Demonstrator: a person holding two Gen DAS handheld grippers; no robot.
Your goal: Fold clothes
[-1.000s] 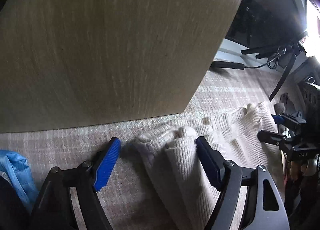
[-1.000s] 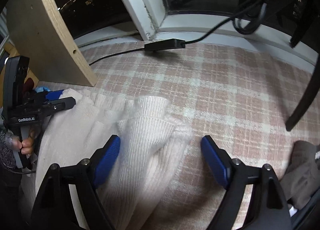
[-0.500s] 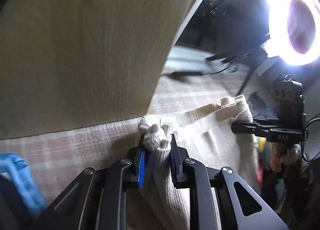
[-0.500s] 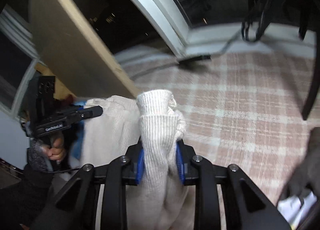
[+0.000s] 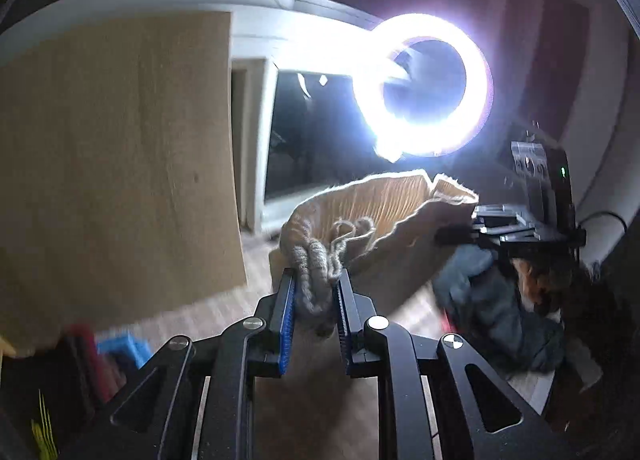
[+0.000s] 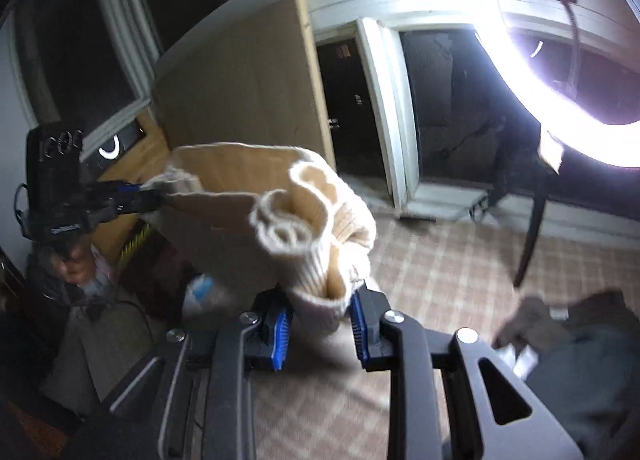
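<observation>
A cream ribbed knit sweater [image 5: 384, 199] hangs stretched in the air between both grippers. My left gripper [image 5: 314, 292] is shut on a bunched corner of it, the blue pads pressing the knit from both sides. In the right wrist view my right gripper [image 6: 320, 308] is shut on the sweater's [image 6: 312, 211] other bunched corner, whose rolled hem curls up above the jaws. Each view shows the other gripper at the far end of the cloth: the right gripper [image 5: 456, 236] and the left gripper [image 6: 156, 195], held by a hand [image 6: 76, 264].
A plaid pink cloth [image 6: 440, 272] covers the surface below. A wooden board [image 5: 112, 163] stands on the left. A bright ring light [image 5: 424, 87] glares ahead. Dark grey garments [image 6: 592, 360] lie at the right, with a blue garment [image 5: 492, 300] under the right gripper.
Both grippers were open over the sweater lying flat, then shut on its corners. They have since risen, lifting the sweater off the plaid surface and spreading it between them.
</observation>
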